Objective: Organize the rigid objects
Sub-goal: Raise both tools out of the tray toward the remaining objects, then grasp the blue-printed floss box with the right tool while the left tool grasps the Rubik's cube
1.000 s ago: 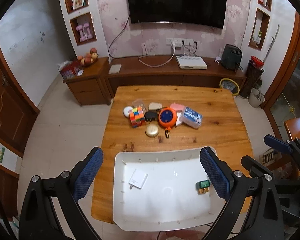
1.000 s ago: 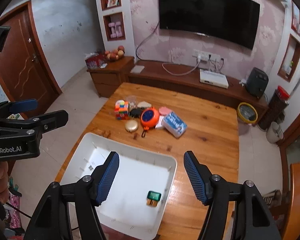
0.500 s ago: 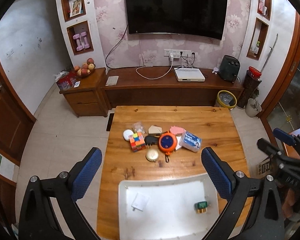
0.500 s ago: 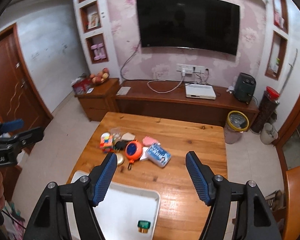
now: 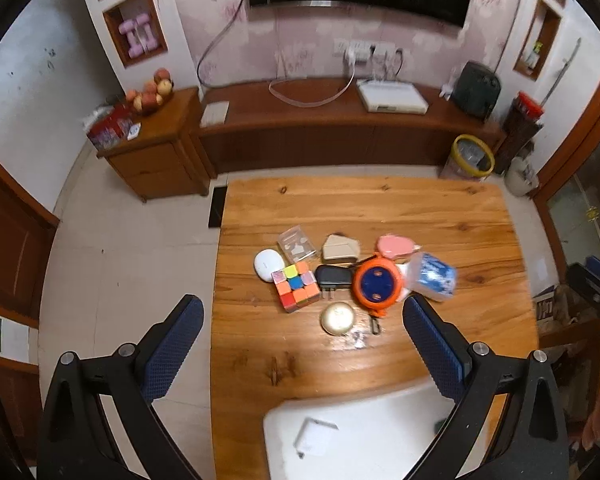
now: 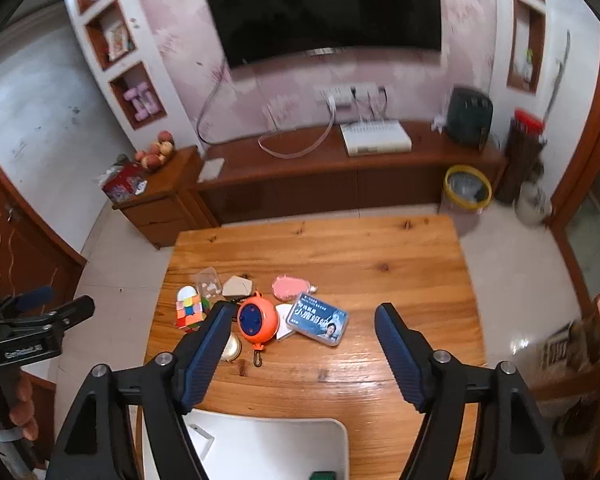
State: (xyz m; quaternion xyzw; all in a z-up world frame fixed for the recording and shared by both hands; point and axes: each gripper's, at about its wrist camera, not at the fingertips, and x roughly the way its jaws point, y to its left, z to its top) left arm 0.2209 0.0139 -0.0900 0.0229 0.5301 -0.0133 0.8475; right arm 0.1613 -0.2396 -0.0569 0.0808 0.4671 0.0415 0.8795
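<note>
Left wrist: left hand-held gripper (image 5: 302, 330) jaws apart, empty, above tabletop (image 5: 420, 216); object cluster around puzzle cube (image 5: 296, 286) ahead, white tray (image 5: 380, 408) nearest.
Right wrist: right hand-held gripper (image 6: 300, 344) empty, jaws opening, over orange reel (image 6: 257, 319) and blue tin (image 6: 317, 319).

A dark television (image 6: 320, 8) hangs on pink floral wallpaper above a low wooden cabinet (image 6: 340, 176).

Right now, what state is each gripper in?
Left gripper: open, holding nothing.
Right gripper: jaws opening, nothing between them.
</note>
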